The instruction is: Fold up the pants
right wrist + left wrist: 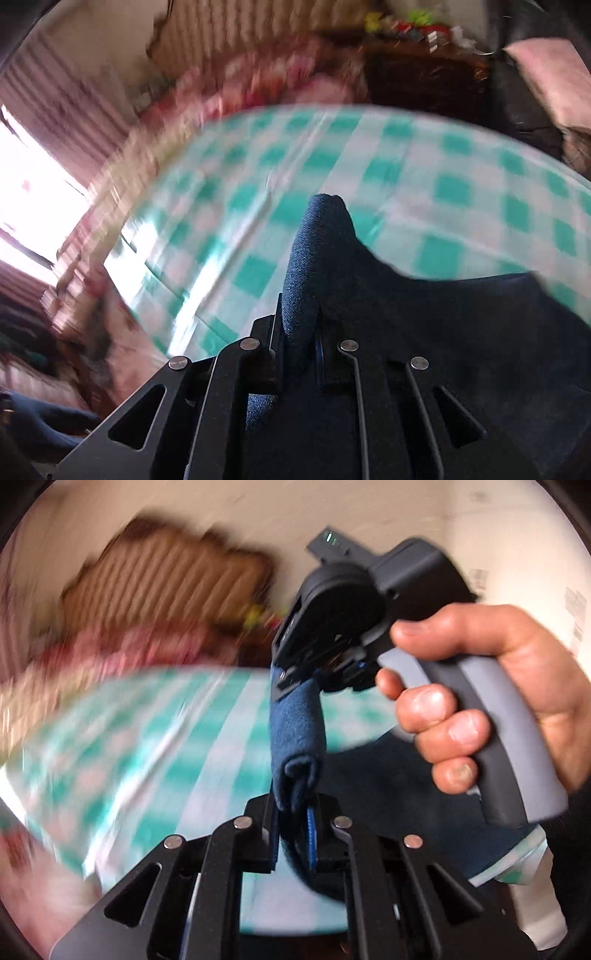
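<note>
The left gripper, low in the centre of its frame, is pinching a folded edge of the navy pants. The cloth rises from between its fingers to the right gripper, mid-frame, which pinches the same strip. A hand at the right of that frame grips the grey handle. In the right wrist view, the pants bulge up from bottom centre and spread toward lower right over the green-and-white checked tablecloth. The background is motion-blurred; a brown headboard-like shape shows upper left.
</note>
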Demonstrator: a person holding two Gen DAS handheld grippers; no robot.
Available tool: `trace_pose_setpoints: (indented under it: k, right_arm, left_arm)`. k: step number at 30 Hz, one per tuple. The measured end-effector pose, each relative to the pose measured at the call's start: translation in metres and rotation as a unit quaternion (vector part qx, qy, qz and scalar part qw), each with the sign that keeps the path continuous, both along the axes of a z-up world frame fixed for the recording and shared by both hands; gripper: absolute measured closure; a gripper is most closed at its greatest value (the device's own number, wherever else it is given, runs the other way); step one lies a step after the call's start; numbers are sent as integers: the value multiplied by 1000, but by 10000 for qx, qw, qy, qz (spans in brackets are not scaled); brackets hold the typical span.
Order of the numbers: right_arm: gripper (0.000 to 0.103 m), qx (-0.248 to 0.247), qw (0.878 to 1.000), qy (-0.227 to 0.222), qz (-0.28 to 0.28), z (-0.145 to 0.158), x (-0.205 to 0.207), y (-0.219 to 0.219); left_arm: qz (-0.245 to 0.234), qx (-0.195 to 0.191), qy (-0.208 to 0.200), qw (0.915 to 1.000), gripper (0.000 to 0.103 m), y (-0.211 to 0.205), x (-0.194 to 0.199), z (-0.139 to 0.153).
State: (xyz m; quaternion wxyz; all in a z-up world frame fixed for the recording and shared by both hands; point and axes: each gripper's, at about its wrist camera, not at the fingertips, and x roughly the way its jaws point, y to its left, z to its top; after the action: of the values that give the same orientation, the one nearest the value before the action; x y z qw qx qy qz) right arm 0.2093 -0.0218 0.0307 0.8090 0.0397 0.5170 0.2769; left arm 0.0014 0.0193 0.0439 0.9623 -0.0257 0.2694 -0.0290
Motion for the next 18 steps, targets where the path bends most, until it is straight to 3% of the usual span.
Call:
trace_pose_setpoints:
  k: [3,7,10,12,16,18]
  right_arm:
    - [90,700,9965,-162,-428,48,0,-115]
    - [90,939,9895,-225,-1079,53,-7,-258]
    - [90,818,9829,-60,-1648,16,-14,-357]
    - [90,686,9795,200,-1881,-32,-14,-409]
    - [88,439,9740,768,-2085,-120,-2,-444]
    - [85,710,9741,687,-2032,-124,-3,-449]
  left_arm:
    - [-692,579,-582,9942,92,-84,2,42]
    - [-1734,1198,-1000,9724,92,-220,7,49]
    - [-2335,1535,-897,9560,92,-316,11,15]
    - [-2598,1834,-646,9459,92,-372,12,-24]
    - [-2855,2520,-49,9246,92,-425,22,-99]
    - [-2818,2769,-109,9186,90,-431,21,-113]
